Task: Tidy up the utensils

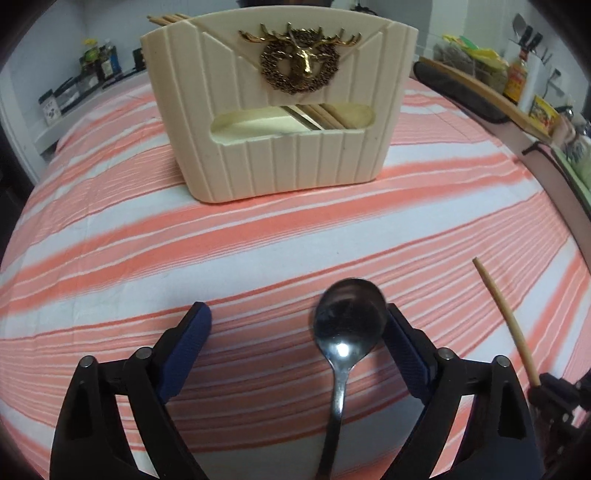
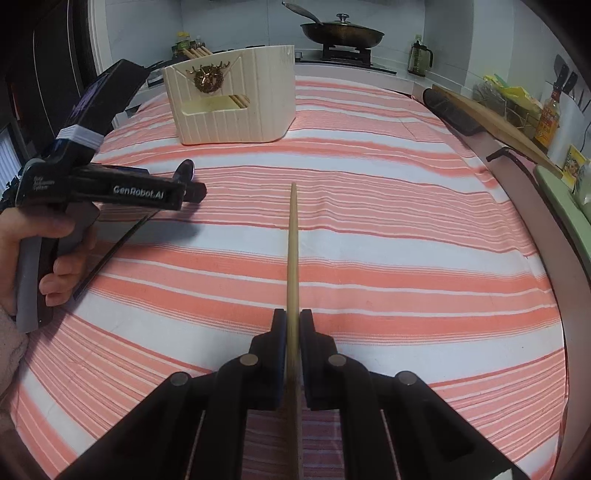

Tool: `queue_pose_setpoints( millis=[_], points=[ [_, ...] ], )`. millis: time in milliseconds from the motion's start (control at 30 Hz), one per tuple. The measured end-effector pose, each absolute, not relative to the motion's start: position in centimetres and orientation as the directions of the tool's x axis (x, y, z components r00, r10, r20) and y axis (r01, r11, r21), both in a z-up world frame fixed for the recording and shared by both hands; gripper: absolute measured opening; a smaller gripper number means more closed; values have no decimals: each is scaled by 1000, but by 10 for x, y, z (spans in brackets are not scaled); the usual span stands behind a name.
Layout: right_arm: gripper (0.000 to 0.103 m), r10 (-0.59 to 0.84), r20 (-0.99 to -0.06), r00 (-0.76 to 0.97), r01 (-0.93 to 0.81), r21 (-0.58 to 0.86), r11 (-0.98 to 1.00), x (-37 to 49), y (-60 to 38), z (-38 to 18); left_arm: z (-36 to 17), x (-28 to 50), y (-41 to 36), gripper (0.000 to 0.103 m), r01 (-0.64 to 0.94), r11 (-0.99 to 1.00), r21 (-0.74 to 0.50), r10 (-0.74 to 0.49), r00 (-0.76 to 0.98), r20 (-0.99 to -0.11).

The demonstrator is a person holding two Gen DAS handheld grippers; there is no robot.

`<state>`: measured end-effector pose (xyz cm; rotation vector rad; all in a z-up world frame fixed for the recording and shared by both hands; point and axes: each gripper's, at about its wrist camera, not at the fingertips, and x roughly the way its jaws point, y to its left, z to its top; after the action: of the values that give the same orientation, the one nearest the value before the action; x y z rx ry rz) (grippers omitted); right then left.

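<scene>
In the left wrist view the left gripper [image 1: 297, 326] stands wide over the striped cloth of the bench [image 1: 110, 258], and a metal spoon [image 1: 347, 325] lies between its fingers, bowl forward and touching or just beside the right finger's blue pad, the handle running back toward the camera; nothing is clamped on it. The spoon looks stiff, smooth and likely slippery, so the narrow neck just behind the bowl, or the handle, seems the surer place to pinch than the rounded bowl. Farther off stands the cream utensil holder [image 1: 280, 122] with a gold deer emblem; wooden chopsticks [image 1: 168, 19] poke above its far left rim and more sticks show through the front slot, beside a pale strip I cannot identify. At the right edge a single chopstick [image 1: 506, 321] slants upward. In the right wrist view the right gripper [image 2: 291, 328] is closed narrowly on that chopstick [image 2: 293, 251], gripping it part-way along, with the free end pointing away toward the holder [image 2: 232, 107] at far left. It is light, thin and rigid, apt to pivot in a one-point pinch. The left gripper [image 2: 188, 188] hangs over the spoon near the left.
</scene>
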<state>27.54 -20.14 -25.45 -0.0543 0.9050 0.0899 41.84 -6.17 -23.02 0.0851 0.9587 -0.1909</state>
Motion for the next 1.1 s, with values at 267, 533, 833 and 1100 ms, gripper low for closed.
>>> queue_pose_setpoints(
  millis=[267,533,833,1100],
  points=[
    [7,58,-768,638,-102,-9,995,276,-201,-256,-228,394,-33,40,95,995,-35,-87,625,-776],
    [7,61,-765,642,-103,-7,995,275,-201,-256,-229,366,-11,37,87,996,-13,-65,624,-779],
    [8,13,-771,637,-141,-101,985,287,-196,-255,-228,336,14,46,37,999,5,-18,608,-793],
    [61,19,-787,617,-168,-108,980,301,-198,-254,-235,334,27,94,23,1000,4,-10,585,-811]
  ],
)
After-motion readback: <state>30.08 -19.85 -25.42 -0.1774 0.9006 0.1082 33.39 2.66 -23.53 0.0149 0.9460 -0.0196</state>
